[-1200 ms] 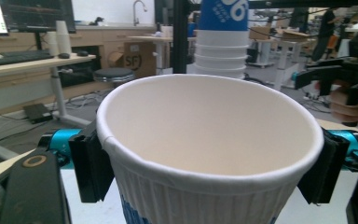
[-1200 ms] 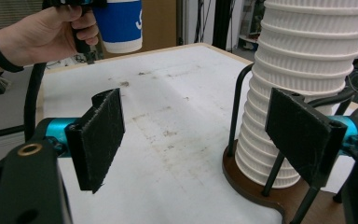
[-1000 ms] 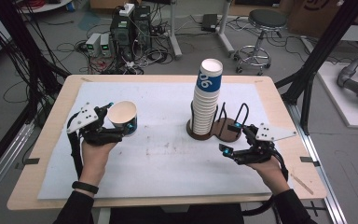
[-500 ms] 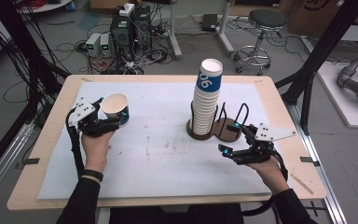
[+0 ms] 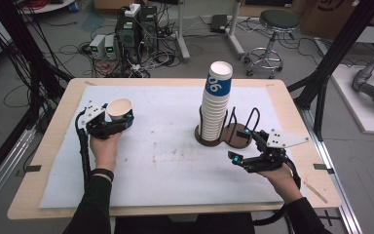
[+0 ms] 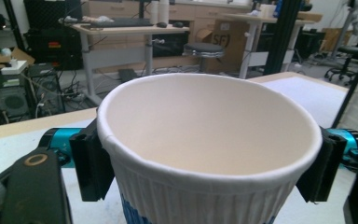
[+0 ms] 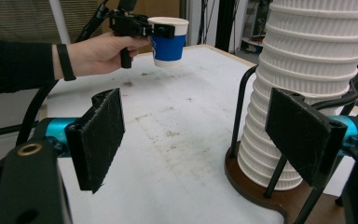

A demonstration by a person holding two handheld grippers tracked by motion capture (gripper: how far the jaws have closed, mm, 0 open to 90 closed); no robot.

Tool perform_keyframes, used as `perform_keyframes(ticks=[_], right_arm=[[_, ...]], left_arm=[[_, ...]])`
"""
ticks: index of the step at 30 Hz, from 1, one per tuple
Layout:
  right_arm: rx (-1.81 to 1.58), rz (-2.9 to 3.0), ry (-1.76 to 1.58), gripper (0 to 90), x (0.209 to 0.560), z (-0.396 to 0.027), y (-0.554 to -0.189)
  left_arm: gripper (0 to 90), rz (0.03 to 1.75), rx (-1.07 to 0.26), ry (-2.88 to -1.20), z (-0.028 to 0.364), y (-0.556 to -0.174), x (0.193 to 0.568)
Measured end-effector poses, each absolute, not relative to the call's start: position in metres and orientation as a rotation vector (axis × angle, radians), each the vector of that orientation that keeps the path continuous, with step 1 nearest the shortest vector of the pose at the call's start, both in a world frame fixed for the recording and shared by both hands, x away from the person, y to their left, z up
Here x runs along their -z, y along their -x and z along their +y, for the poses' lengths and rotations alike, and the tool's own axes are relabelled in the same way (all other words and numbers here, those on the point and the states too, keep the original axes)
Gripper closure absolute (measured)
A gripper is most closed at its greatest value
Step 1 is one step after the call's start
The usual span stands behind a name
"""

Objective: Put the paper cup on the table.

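A white paper cup (image 5: 120,112) with a blue band is held upright above the table's left side, my left gripper (image 5: 111,123) shut on its sides. In the left gripper view the cup (image 6: 209,144) is empty, with a pad pressed on either side. A tall stack of ribbed white cups (image 5: 216,105) stands in a brown wire holder (image 5: 236,135) right of centre. My right gripper (image 5: 242,145) hangs open just right of the holder, nothing between its pads (image 7: 100,135). The stack (image 7: 303,93) rises close in front of it, and the held cup (image 7: 168,41) shows far off.
A white mat (image 5: 175,161) covers the wooden table (image 5: 292,102). A second wire loop (image 5: 252,119) of the holder stands bare beside the stack. Cables, computers and a stool (image 5: 272,29) are on the floor beyond the far edge.
My left gripper has carried the cup farther from the stack and toward the far left of the table. The right gripper has stayed where it was.
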State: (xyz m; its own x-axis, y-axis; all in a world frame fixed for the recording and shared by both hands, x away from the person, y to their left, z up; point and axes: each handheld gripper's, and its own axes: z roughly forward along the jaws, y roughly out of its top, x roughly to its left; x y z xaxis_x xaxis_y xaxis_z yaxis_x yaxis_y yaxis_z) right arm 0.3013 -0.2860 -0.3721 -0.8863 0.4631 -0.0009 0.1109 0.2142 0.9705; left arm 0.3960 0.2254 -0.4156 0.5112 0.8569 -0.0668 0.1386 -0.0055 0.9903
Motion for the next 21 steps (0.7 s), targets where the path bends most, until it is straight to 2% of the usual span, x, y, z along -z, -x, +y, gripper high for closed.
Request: perform_keyframes(ticks=[21], right_arm=[[-1.721, 2.204, -0.546, 20.3, 0.373, -0.287, -0.301]], left_arm=[[22.3, 1.032, -0.695, -1.558, 0.229, -0.411, 0.437]])
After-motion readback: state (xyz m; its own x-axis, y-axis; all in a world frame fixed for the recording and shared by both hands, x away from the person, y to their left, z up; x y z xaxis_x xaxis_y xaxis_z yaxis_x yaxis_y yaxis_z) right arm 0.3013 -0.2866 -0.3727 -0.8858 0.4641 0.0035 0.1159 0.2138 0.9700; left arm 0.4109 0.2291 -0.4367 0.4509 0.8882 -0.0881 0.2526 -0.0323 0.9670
